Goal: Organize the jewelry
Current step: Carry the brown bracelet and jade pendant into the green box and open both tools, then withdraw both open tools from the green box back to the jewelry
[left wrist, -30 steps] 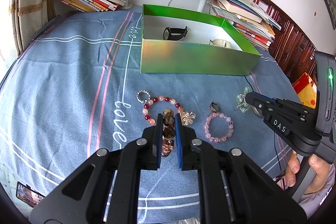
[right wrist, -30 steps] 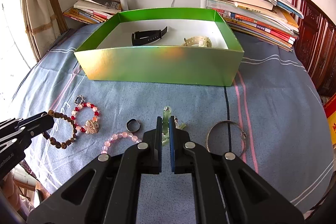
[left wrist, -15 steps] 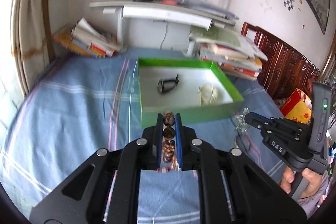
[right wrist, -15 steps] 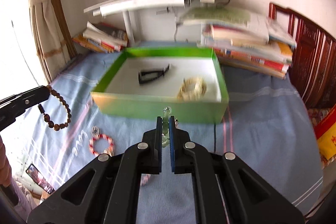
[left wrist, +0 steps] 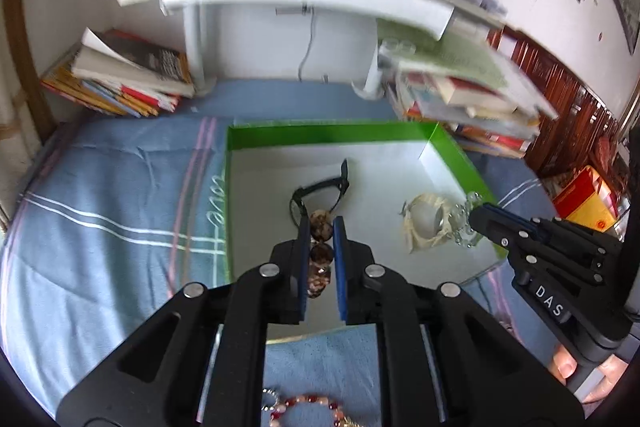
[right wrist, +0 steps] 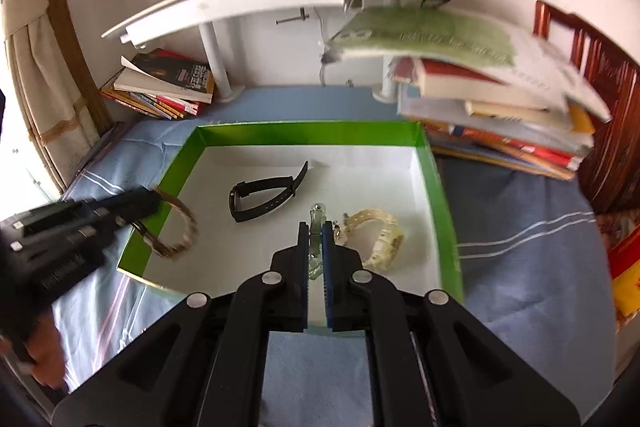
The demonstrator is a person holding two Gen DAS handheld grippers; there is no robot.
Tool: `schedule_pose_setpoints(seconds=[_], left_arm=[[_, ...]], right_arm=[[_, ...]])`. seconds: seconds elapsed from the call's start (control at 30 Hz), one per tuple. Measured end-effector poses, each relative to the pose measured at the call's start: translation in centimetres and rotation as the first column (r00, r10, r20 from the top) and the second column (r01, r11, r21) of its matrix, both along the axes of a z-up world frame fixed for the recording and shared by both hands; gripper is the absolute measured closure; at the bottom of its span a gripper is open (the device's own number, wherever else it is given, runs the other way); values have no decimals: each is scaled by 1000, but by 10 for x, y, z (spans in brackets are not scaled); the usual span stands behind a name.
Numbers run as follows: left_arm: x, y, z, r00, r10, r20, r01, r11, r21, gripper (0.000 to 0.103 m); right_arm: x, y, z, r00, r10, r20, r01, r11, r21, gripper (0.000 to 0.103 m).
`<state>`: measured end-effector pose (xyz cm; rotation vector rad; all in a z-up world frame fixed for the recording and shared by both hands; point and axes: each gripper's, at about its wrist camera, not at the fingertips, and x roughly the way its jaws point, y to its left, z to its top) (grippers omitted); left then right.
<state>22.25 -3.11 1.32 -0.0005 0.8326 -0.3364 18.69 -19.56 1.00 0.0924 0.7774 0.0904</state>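
— What filled the middle of both views?
— A green cardboard box with a white floor (left wrist: 448, 147), resting on blue striped cloth (left wrist: 112, 187). A black strap watch (right wrist: 260, 195) lay centre, a cream watch (right wrist: 380, 235) to its right.
— And the grippers?
— The left gripper (left wrist: 321, 227) was clamped on a brown beaded bracelet (left wrist: 320, 223), over the box's lower left in the right view. The right gripper (right wrist: 315, 227) pinched a pale green glass trinket (right wrist: 317, 217), lower centre.
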Motion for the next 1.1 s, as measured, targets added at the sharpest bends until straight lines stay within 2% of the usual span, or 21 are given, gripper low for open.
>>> schedule_pose_setpoints(seconds=[0.03,0.07,0.1,0.2,0.3,0.47,0.53,0.63,0.87,1.1], left_arm=[[1,-1,-5,1000,4,-12,-4,1000,4,87],[1,-1,-8,1000,6,-23,-6,1000,6,72],[-3,1,-10,1000,10,-21,-10,1000,10,62],[-28,13,-9,998,42,36,-44,997,59,59],[-68,34,-17,993,107,56,-112,989,91,54],[-127,54,-60,983,172,-63,-169,984,53,54],[-138,51,-81,979,166,-114,-158,984,77,54],[-142,50,-95,974,176,-140,-166,983,79,54],[-150,50,-99,979,168,-116,-159,984,84,53],[-155,46,-99,981,167,-101,-155,981,114,52]], right_arm=[[1,1,-2,1000,-1,-6,1,1000,7,90],[-1,2,-4,1000,2,-14,-2,1000,13,79],[-5,3,-4,1000,8,-12,-8,1000,14,69],[-38,8,1,999,24,33,-23,1000,-20,65],[-79,14,-7,995,92,25,-91,995,-31,65],[-125,26,-46,988,138,-67,-141,988,-56,65],[-131,31,-56,987,132,-89,-138,988,-66,65],[-132,39,-72,982,140,-127,-150,987,-66,65],[-129,54,-93,977,115,-179,-137,984,-115,65],[-133,52,-94,980,109,-167,-129,985,-115,65]])
